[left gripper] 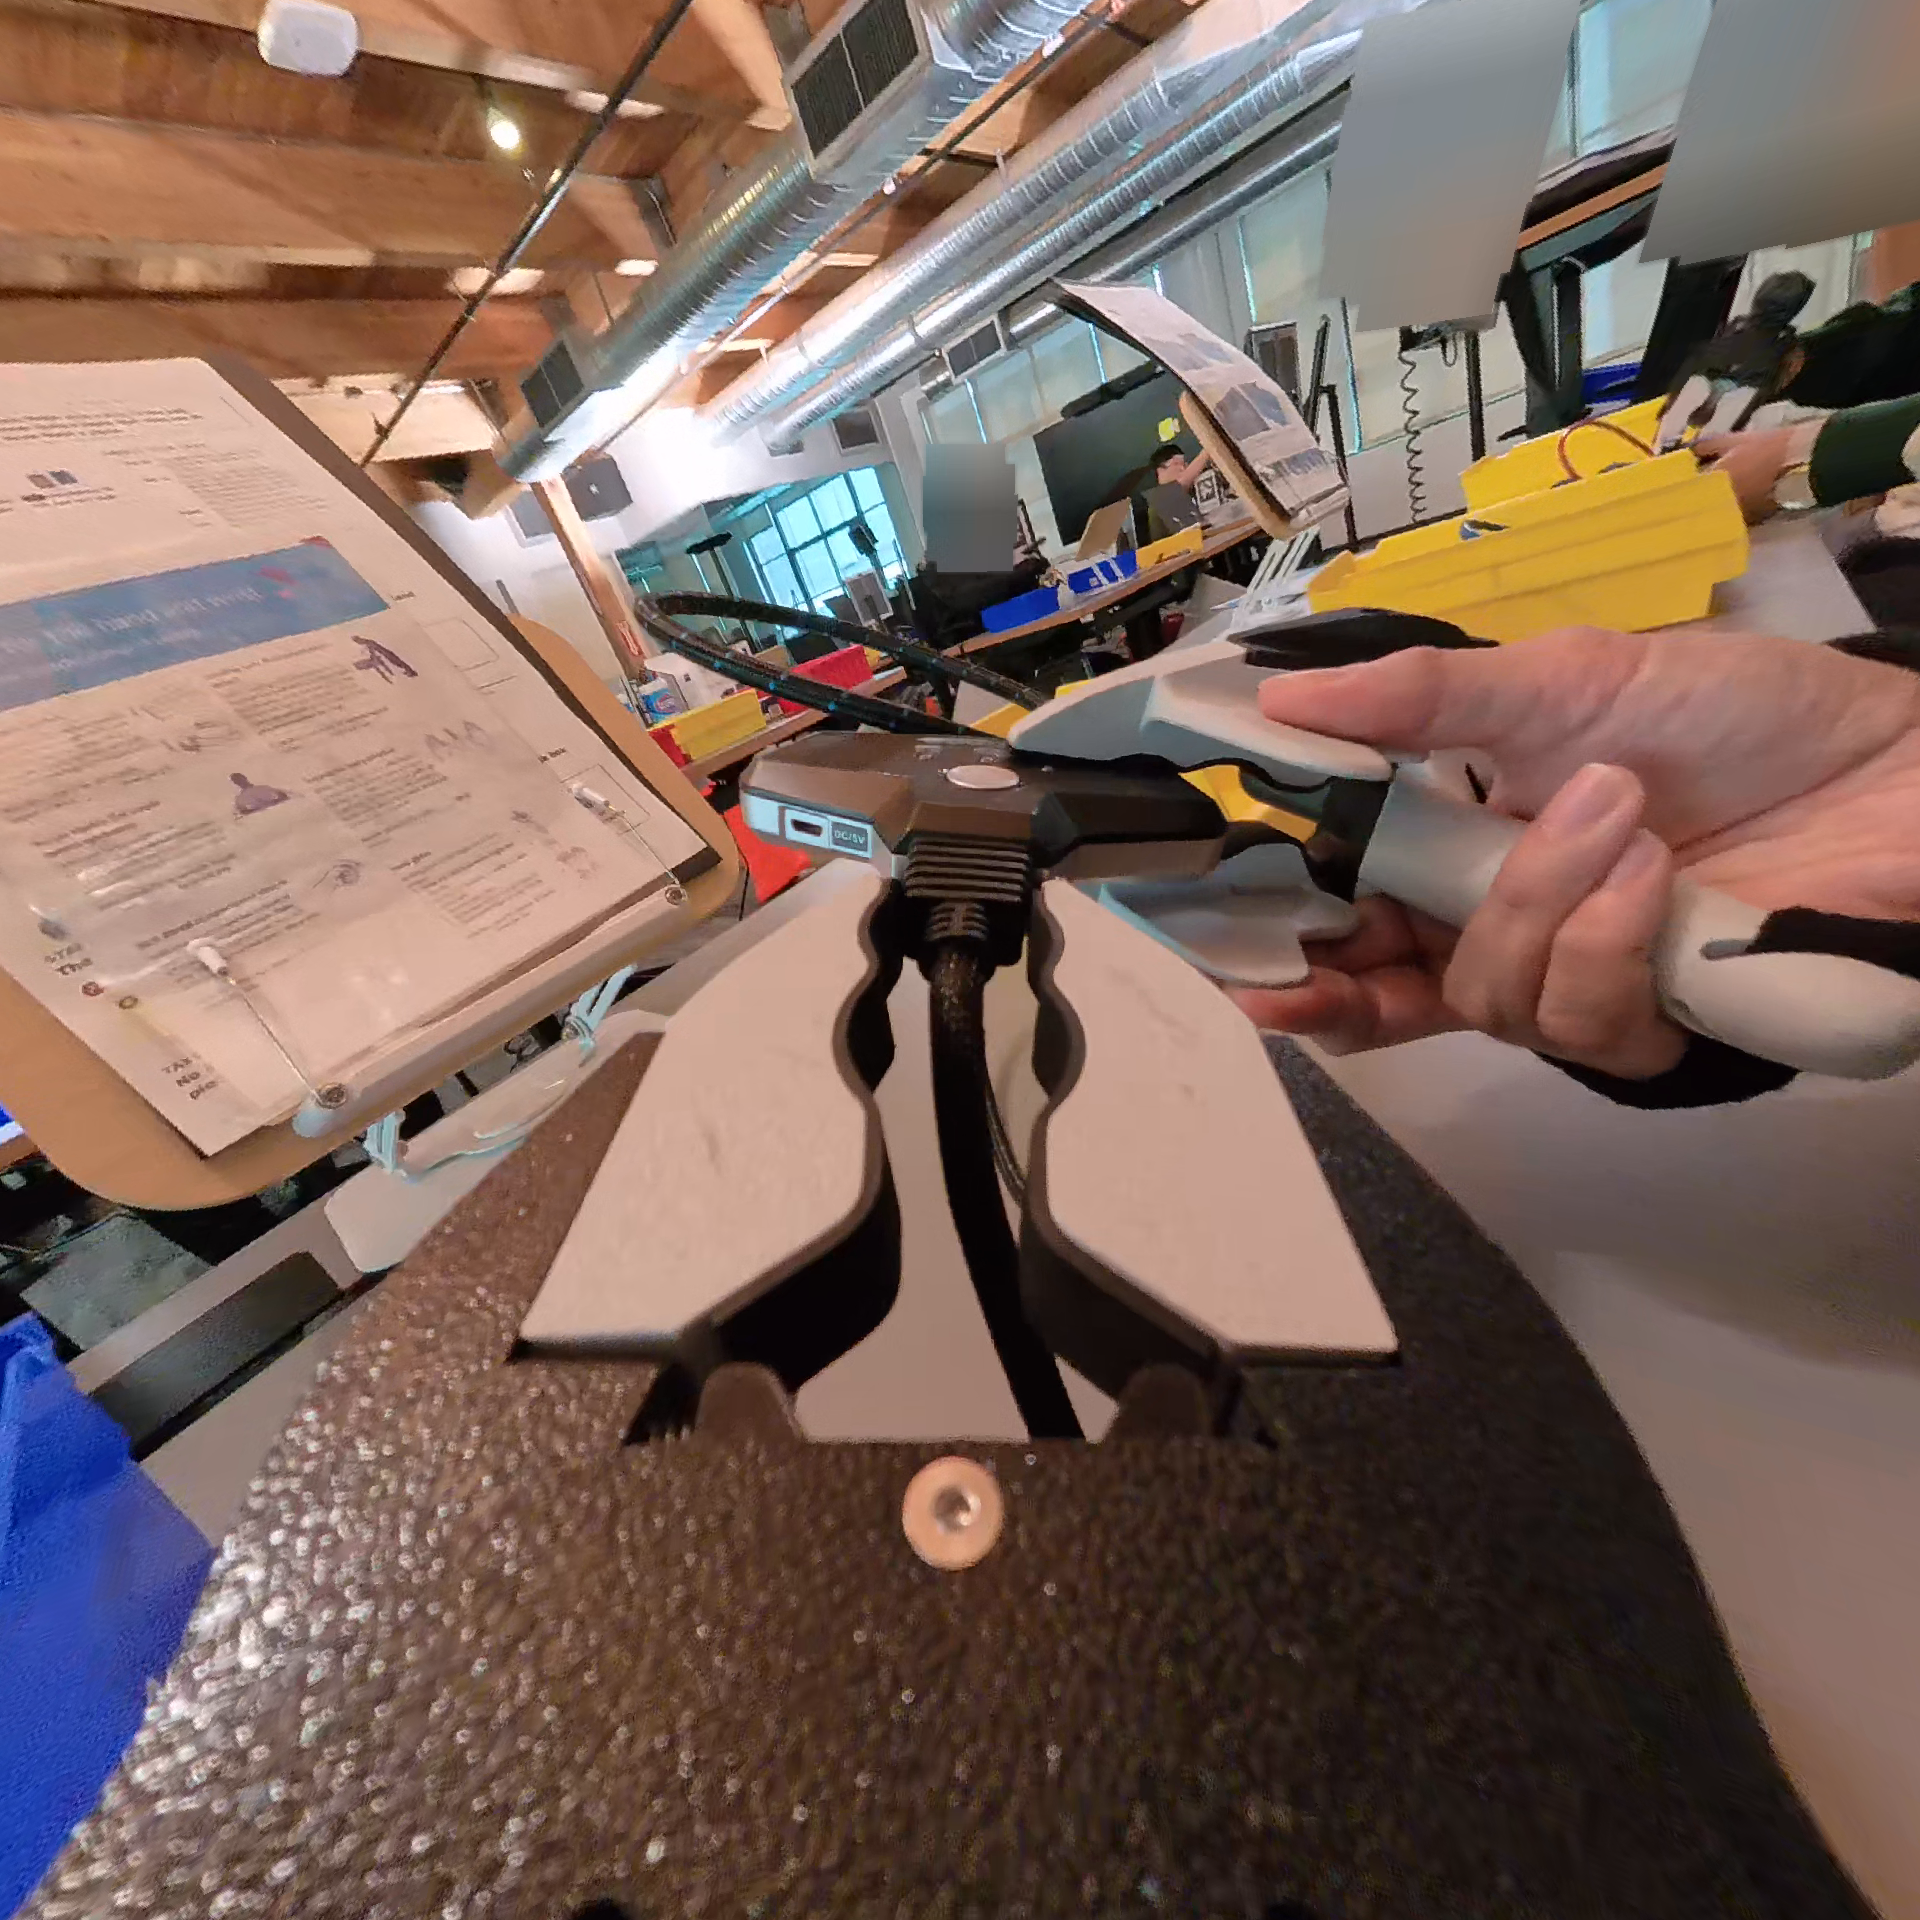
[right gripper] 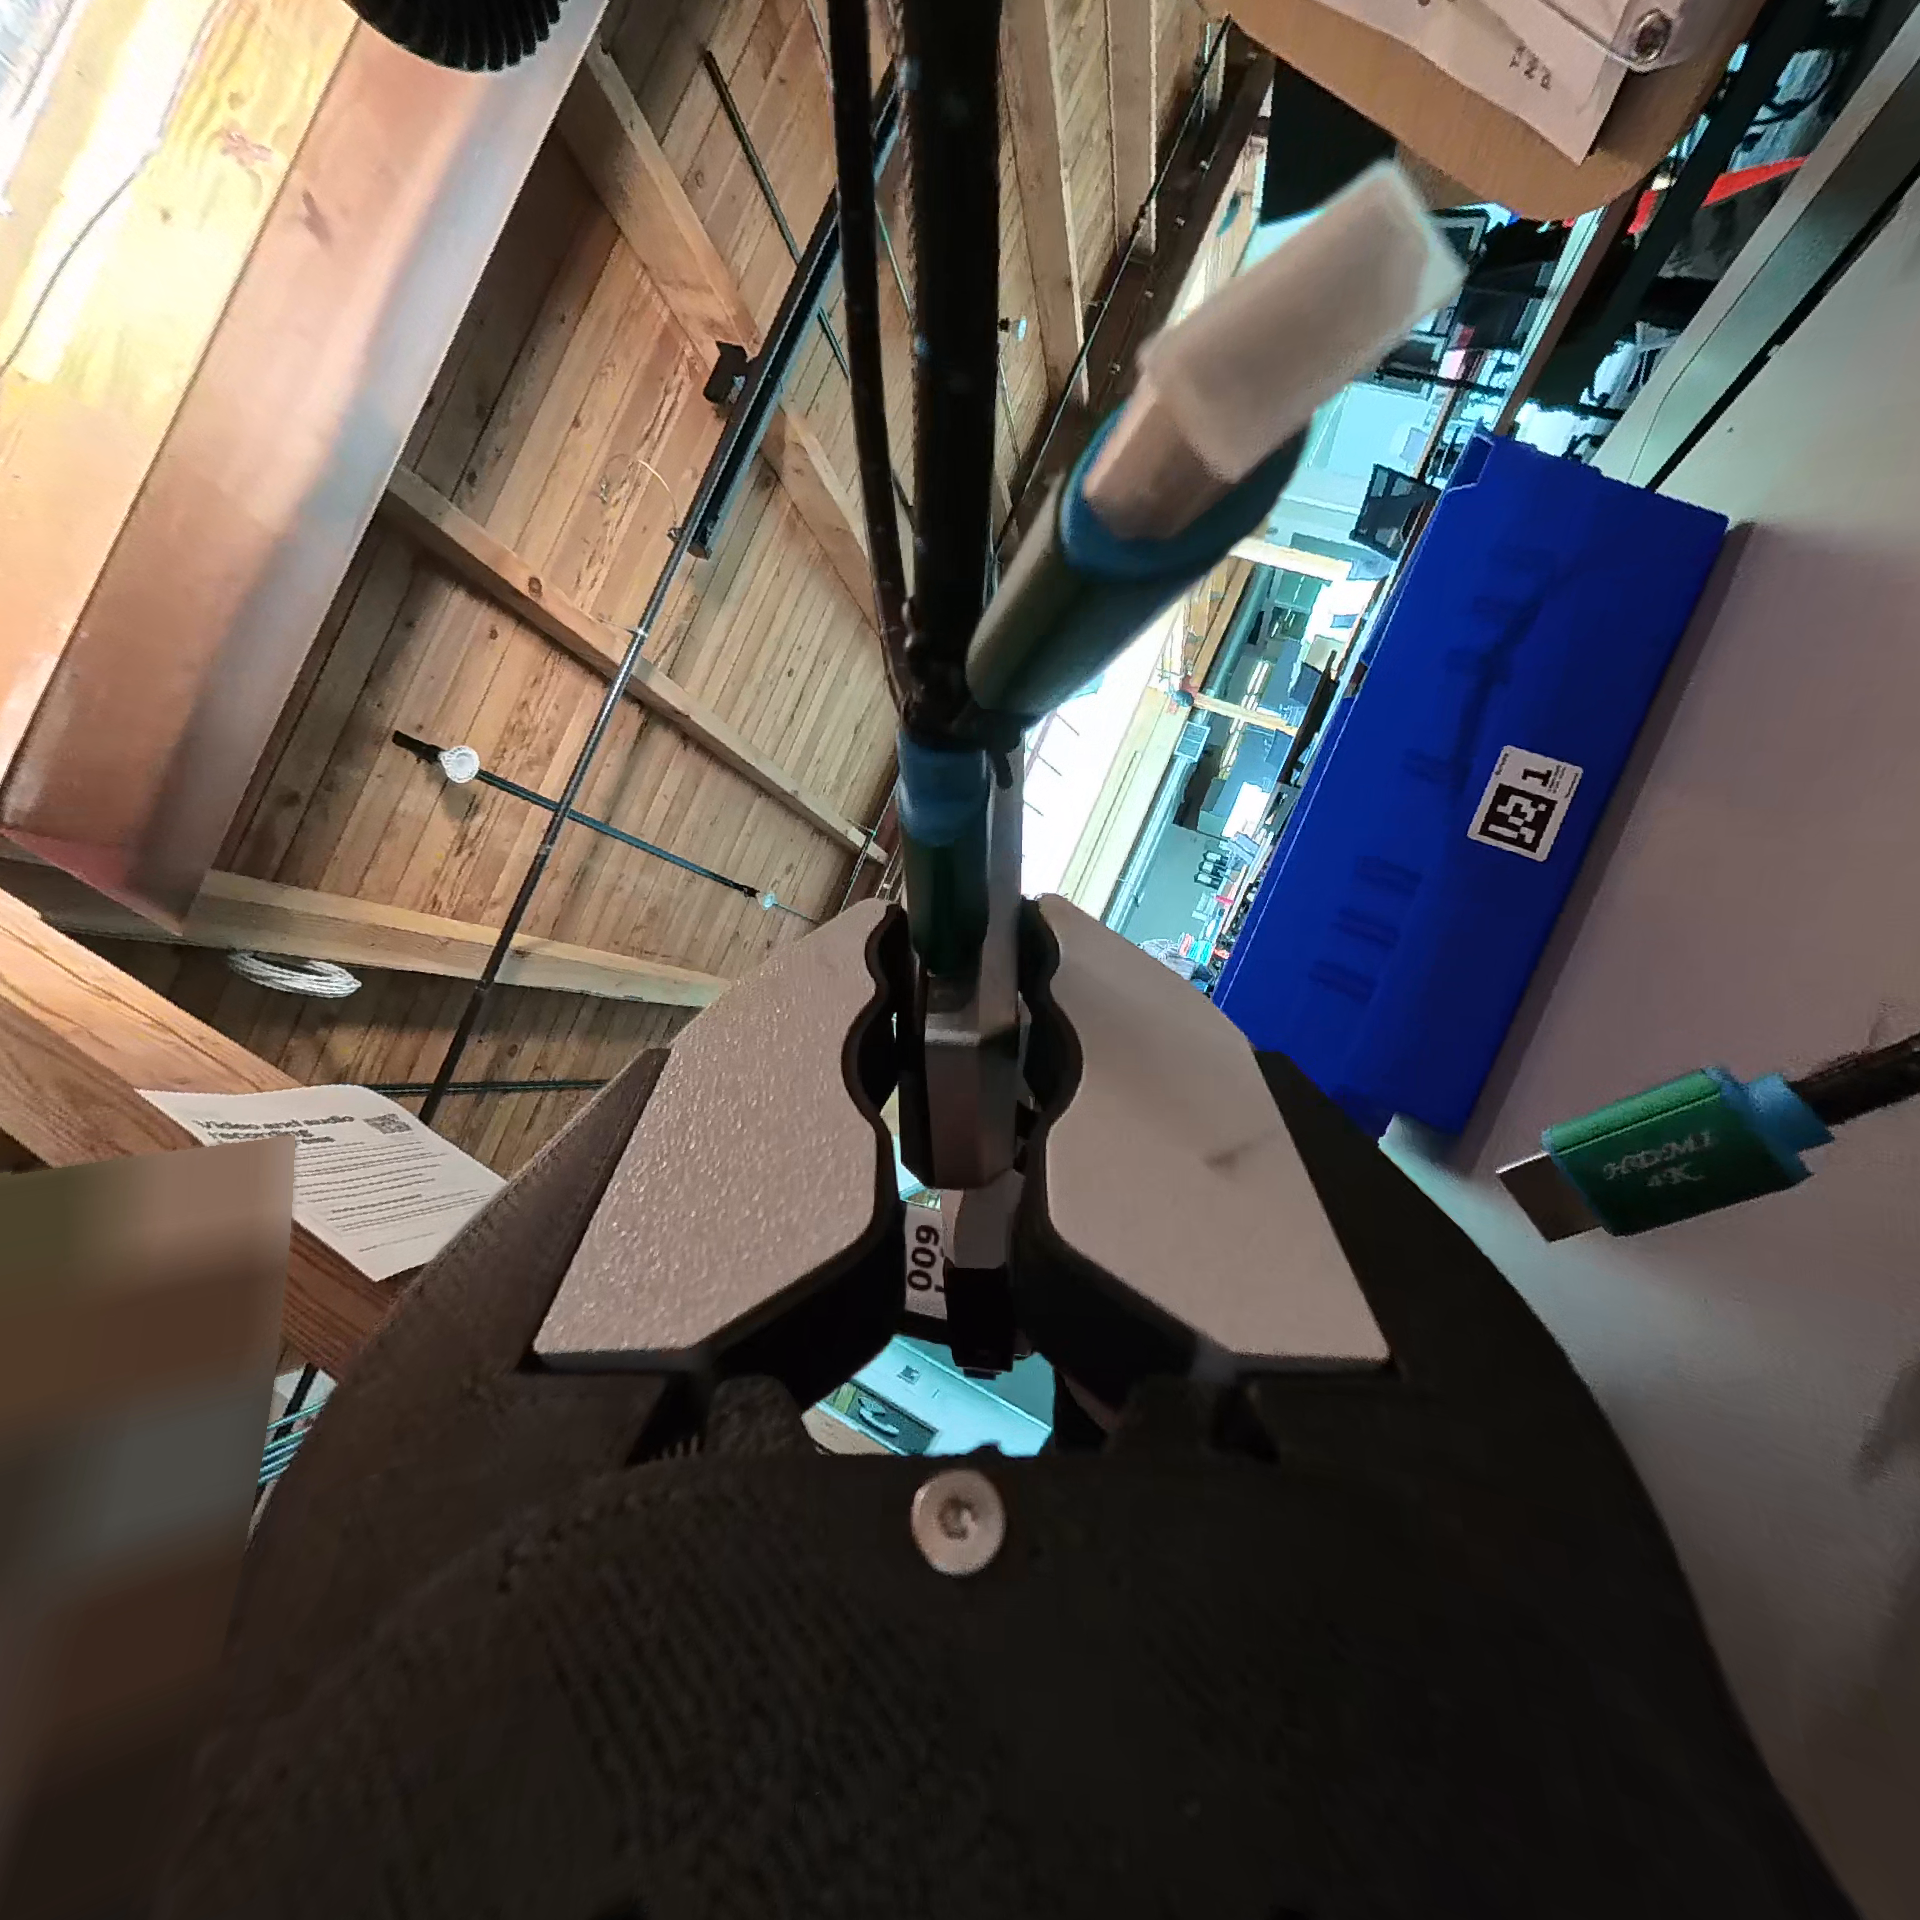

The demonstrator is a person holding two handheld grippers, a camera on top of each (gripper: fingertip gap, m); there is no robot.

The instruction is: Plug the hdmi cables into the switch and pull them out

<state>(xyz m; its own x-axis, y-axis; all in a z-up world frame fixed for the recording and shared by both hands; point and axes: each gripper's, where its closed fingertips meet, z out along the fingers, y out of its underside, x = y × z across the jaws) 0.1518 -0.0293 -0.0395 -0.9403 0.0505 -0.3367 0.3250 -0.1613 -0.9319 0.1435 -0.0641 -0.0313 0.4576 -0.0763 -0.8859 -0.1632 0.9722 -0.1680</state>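
Note:
The black HDMI switch [left gripper: 914, 790], with a round silver button, is held in the air. My right gripper [left gripper: 1081, 821] is shut on its right end, top and bottom. In the right wrist view the switch [right gripper: 971, 1081] shows edge-on between the right gripper's [right gripper: 961, 920] fingers. My left gripper [left gripper: 961, 914] is shut on the ribbed boot of a black cable [left gripper: 971, 1091] that enters the switch's near side. A green plug with a blue collar [right gripper: 935, 883] sits in the far side. A capped silver plug [right gripper: 1195, 468] hangs loose. Another green HDMI plug [right gripper: 1662, 1153] lies on the table.
A wooden stand with an instruction sheet [left gripper: 291, 748] is close on the left. Yellow bins [left gripper: 1538, 551] stand at the back right, where another person's hands [left gripper: 1756, 468] work. A blue bin [right gripper: 1475, 779] stands on the grey table [left gripper: 1662, 1299]. A blue bag [left gripper: 62, 1558] is at the lower left.

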